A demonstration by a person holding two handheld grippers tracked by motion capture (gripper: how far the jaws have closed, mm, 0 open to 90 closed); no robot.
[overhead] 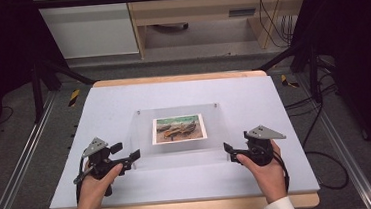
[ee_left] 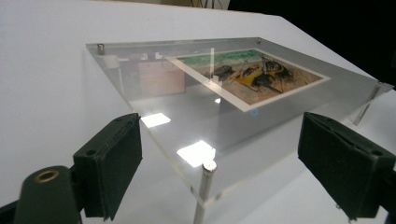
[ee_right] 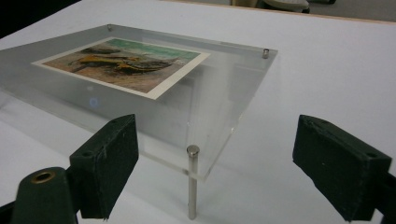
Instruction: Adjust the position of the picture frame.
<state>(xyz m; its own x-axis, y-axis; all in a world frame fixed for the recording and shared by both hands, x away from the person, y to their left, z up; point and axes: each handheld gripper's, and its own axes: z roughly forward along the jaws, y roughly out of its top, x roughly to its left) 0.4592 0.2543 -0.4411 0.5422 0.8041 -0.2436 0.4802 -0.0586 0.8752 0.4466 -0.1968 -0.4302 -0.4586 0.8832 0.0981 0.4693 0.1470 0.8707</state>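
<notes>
A clear acrylic panel stands on short metal posts over the pale table top. A landscape picture lies flat in its middle. My left gripper sits at the panel's near left corner, jaws open. In the left gripper view that corner and its post lie between the spread pads, untouched. My right gripper is at the near right corner, also open. In the right gripper view the corner post stands between the pads with a gap on each side.
The pale sheet covers a wooden table whose front edge is just behind the hands. Metal rails run along both sides. Cables lie on the floor to the right, and a desk stands beyond the table.
</notes>
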